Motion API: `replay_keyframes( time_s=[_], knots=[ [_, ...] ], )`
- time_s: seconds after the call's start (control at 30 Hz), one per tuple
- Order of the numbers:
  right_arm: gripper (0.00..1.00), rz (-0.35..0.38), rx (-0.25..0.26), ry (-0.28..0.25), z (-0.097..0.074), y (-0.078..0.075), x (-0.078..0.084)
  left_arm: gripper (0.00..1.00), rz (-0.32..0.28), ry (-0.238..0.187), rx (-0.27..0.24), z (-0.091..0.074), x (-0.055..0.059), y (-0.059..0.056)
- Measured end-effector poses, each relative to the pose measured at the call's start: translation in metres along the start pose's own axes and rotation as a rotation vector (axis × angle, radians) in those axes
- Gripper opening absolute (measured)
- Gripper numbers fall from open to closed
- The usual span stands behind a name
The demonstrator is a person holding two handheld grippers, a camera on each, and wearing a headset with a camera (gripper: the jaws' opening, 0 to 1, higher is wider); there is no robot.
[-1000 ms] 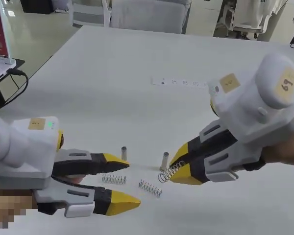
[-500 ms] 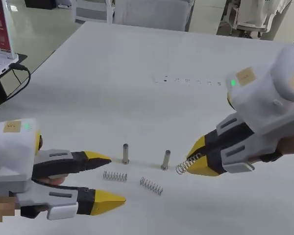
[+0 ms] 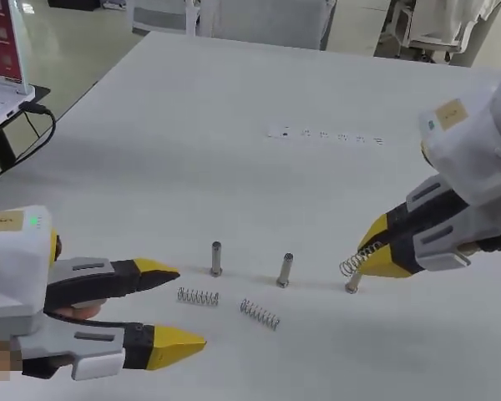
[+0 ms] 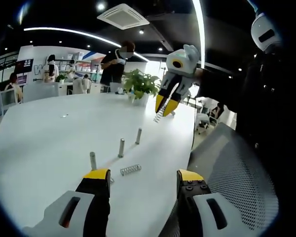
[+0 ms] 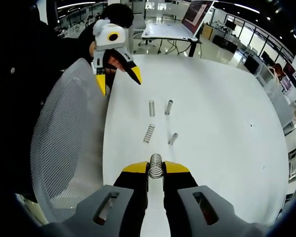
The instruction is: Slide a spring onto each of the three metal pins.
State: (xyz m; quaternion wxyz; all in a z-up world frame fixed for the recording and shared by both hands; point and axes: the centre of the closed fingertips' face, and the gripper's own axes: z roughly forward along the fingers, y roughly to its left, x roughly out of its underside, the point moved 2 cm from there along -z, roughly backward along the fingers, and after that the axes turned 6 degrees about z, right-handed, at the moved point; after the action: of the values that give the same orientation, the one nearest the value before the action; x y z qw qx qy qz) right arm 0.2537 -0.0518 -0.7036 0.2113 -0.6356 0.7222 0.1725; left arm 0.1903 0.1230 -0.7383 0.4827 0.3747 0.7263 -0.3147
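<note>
My right claw (image 3: 369,261) is clenched on a spring (image 3: 356,261), long axis slanting toward 8 o'clock, low end just above the 3 o'clock upright pin (image 3: 351,285). My left claw (image 3: 186,307) is released.

There are three metal pins (image 3: 216,258) (image 3: 285,270) (image 3: 351,283), three springs (image 3: 198,296) (image 3: 259,313) (image 3: 354,263) and two hand-held grippers (image 3: 189,306) (image 3: 367,257)

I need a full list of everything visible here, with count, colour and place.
pins: three, silver, upright in a row
loose springs: two, silver, lying in front of the pins
held spring: one, silver, by the rightmost pin
table: one, white, beneath everything
power strip: one, white, far tabletop
laptop: one, pale, far left
left claw: one, black-yellow, open near loose springs
right claw: one, black-yellow, shut on held spring
</note>
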Motion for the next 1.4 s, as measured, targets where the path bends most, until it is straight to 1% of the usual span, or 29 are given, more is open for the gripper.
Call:
replay_keyframes(
  time_s=[0.17, 0.3, 0.43, 0.53, 0.73, 0.83, 0.97, 1.4],
  knots=[
    [0.08, 0.006, 0.028, 0.041, -0.004, -0.015, 0.010, 0.49, 0.001, -0.004, -0.007, -0.001, -0.001, -0.001],
    [0.08, 0.012, 0.027, 0.062, -0.004, -0.020, 0.014, 0.49, 0.004, -0.001, -0.009, -0.002, 0.000, -0.002],
    [0.08, 0.007, 0.037, 0.105, -0.001, -0.028, 0.021, 0.49, 0.013, 0.003, -0.005, -0.001, 0.000, -0.006],
    [0.08, 0.009, 0.036, 0.118, 0.002, -0.032, 0.022, 0.49, 0.013, 0.004, -0.005, -0.001, 0.000, -0.006],
    [0.08, -0.004, 0.031, 0.175, 0.012, -0.040, 0.028, 0.49, 0.015, 0.013, -0.006, -0.001, 0.003, -0.008],
    [0.08, 0.001, 0.021, 0.181, 0.015, -0.043, 0.027, 0.49, 0.015, 0.013, -0.007, -0.002, 0.003, -0.008],
    [0.08, -0.003, 0.019, 0.219, 0.020, -0.052, 0.034, 0.49, 0.015, 0.013, -0.008, -0.002, 0.003, -0.009],
    [0.09, 0.020, -0.007, 0.259, 0.032, -0.061, 0.043, 0.49, 0.013, 0.010, -0.020, -0.002, 0.004, -0.009]
  ],
)
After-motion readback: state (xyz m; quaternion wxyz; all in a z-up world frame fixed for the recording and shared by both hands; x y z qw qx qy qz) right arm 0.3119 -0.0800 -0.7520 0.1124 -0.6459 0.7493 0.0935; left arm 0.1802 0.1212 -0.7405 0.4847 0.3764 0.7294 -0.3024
